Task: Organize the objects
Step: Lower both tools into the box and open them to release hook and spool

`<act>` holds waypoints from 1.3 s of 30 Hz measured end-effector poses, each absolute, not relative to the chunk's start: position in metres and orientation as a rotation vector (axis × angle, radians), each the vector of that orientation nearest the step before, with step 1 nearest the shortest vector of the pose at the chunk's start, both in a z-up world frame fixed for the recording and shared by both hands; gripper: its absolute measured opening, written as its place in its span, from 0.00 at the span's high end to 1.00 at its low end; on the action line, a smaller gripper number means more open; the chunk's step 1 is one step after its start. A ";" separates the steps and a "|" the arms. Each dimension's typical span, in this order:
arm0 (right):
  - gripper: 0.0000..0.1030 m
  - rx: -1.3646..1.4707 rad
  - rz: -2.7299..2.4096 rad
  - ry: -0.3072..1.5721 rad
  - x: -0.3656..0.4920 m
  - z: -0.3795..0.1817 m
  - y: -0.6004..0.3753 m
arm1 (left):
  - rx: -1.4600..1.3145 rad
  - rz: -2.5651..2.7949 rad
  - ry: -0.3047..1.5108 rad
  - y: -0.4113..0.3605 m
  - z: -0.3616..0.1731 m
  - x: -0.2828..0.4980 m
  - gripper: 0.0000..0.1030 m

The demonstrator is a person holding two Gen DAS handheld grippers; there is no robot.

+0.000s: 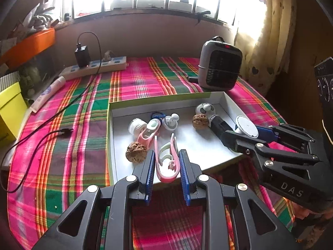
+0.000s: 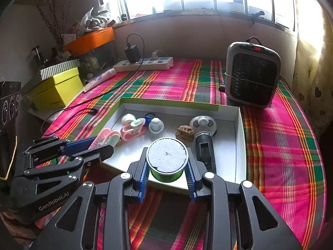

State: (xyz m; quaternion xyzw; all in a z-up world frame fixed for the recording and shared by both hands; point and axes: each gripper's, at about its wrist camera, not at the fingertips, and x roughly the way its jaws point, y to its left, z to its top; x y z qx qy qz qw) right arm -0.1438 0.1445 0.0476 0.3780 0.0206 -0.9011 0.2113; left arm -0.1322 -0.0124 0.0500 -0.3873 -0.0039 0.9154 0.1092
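A shallow white box (image 1: 116,112) with a green rim lies on the plaid cloth; it also shows in the right wrist view (image 2: 239,125). In it lie two walnuts (image 1: 135,152), a pink clip (image 1: 148,134), small white caps and a mini fan (image 2: 203,125). My left gripper (image 1: 167,159) is shut on a pink and white clip (image 1: 166,166) over the box's near edge. My right gripper (image 2: 167,171) is shut on a green spool (image 2: 166,176) with a white round top, over the box's near edge.
A grey heater (image 2: 251,77) stands behind the box at the right. A power strip (image 1: 97,66) with a charger and black cable (image 1: 41,129) lies at the back left. A yellow box (image 2: 56,91), a tube (image 1: 49,93) and an orange tray (image 2: 89,40) sit left.
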 end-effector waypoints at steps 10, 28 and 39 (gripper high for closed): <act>0.68 1.106 -2.469 0.066 -0.169 0.033 0.143 | -1.162 2.687 0.002 -0.011 0.040 -0.154 0.79; 0.68 1.132 -2.423 0.085 -0.190 0.015 0.138 | -1.198 2.669 0.052 -0.002 0.022 -0.174 0.79; 0.68 1.128 -2.425 0.107 -0.193 0.009 0.138 | -1.238 2.654 0.073 0.001 0.012 -0.181 0.79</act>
